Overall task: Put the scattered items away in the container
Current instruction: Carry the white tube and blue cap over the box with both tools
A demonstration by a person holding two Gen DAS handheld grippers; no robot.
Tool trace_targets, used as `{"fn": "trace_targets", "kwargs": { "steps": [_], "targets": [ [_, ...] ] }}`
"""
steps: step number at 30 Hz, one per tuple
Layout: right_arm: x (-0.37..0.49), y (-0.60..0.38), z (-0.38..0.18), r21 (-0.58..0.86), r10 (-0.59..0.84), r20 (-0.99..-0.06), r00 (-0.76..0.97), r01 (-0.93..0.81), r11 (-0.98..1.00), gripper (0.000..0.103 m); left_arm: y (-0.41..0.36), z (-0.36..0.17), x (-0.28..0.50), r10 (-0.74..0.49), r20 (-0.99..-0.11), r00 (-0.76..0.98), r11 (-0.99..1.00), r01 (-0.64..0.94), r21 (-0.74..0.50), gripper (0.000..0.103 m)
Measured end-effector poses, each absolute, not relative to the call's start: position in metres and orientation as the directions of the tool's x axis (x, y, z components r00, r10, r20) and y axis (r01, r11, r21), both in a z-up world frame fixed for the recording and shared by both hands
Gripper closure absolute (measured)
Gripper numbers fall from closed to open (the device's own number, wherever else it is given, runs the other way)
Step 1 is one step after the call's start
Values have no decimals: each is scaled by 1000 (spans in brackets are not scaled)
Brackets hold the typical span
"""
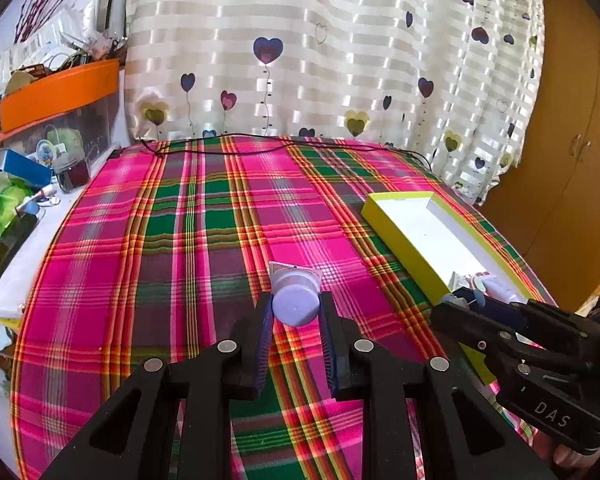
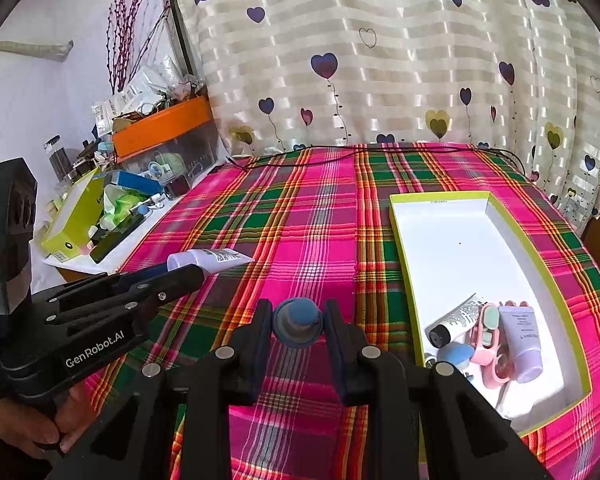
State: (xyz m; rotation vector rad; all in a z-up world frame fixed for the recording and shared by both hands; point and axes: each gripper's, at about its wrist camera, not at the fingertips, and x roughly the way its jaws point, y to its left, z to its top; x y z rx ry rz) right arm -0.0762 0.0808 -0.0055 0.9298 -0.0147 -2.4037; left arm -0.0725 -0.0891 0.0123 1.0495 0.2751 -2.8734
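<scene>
Progress looks well past halfway: the shallow yellow-green box with the white inside (image 2: 400, 236) on the right of the plaid cloth already holds a white tube, a lavender tube (image 2: 521, 340), pink scissors and a blue puff at its near end. Your left gripper (image 1: 296, 312) is clamped on the lilac-capped white squeeze tube (image 1: 294, 300), held just above the cloth, left of the box. Your right gripper (image 2: 298, 322) pinches a small blue round-topped applicator (image 2: 298, 320) beside the box's near corner. Both still need dropping in.
</scene>
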Motion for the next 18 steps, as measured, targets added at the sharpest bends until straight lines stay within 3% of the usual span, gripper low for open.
{"fn": "trace_targets", "kwargs": {
  "steps": [18],
  "targets": [
    [-53,95,13,189,-501,-580,-643,492,-850,76,-67,32,-49,0,-619,-786,-987,100,-127,80]
  ]
}}
